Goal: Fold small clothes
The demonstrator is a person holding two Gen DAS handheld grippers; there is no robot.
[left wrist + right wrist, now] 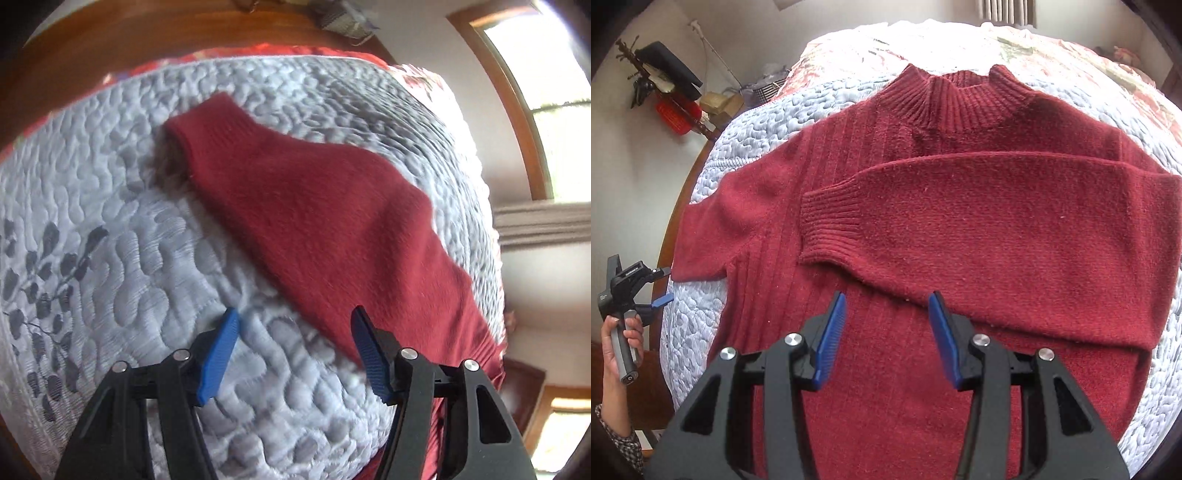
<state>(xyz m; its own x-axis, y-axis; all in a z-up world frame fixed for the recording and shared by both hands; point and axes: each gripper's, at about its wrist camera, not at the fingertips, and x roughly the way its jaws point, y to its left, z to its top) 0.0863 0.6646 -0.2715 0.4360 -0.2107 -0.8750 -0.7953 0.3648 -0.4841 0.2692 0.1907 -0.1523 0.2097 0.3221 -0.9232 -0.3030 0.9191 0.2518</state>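
Both jaws stand wide apart and hold nothing: my right gripper [886,325] hovers over the lower body of the maroon sweater [871,369], and my left gripper [295,343] hangs just off the near edge of the outstretched sleeve [314,221].

Taking the sweater's ribbed collar [960,96] as the landmark: the garment lies flat on the quilted bedspread [701,332], collar at the far end, hem toward me. The sleeve on the right of the collar is already folded across the chest, its ribbed cuff [827,225] lying below the collar and a little left of it. The sleeve on the other side sticks out sideways from the body, below and to the left of the collar, unfolded.

So I judge one sleeve is done and the other is in hand. In the right wrist view my left hand [620,343] holds its tool beside that sleeve's end. The next move calls for my left jaws to close on the cuff [199,118] or the sleeve edge, lift it, and lay it over the chest, without dragging the body or disturbing the folded sleeve.
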